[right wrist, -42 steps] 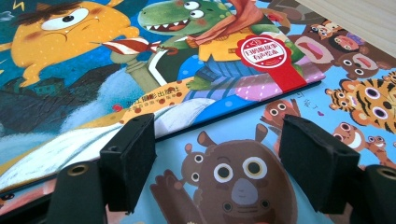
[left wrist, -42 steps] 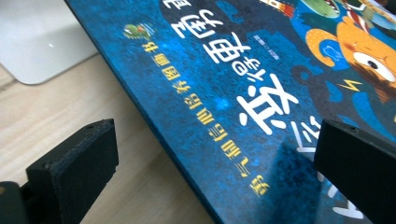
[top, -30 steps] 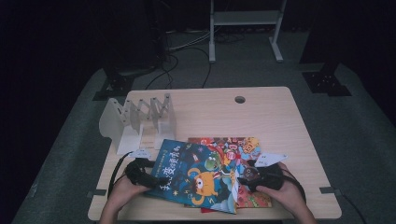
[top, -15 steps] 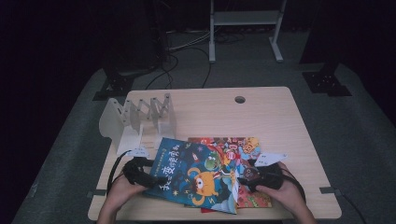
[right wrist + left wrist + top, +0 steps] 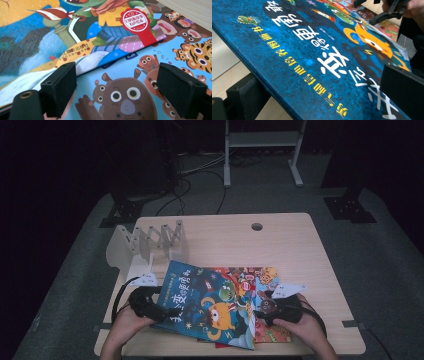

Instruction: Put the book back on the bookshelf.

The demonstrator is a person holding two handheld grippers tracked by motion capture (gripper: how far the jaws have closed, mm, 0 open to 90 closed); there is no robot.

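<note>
A dark blue book is seen lying tilted on the near part of the tabletop, overlapping a stack of colourful books spread beneath and to its right. Its left edge is raised off the wood and is pinched by the left hand-held gripper, one jaw under the cover and one on top, as shown in the left gripper view. The right hand-held gripper is held spread, its jaws apart over a light blue animal-patterned cover at the right edge of the stack, just beside the edge of the book lying on it; nothing is pinched between them. The far half of the tabletop is left bare, with a round cable hole near the back edge. A white book rack stands at the left side, close behind the blue book; its slots appear unfilled.
</note>
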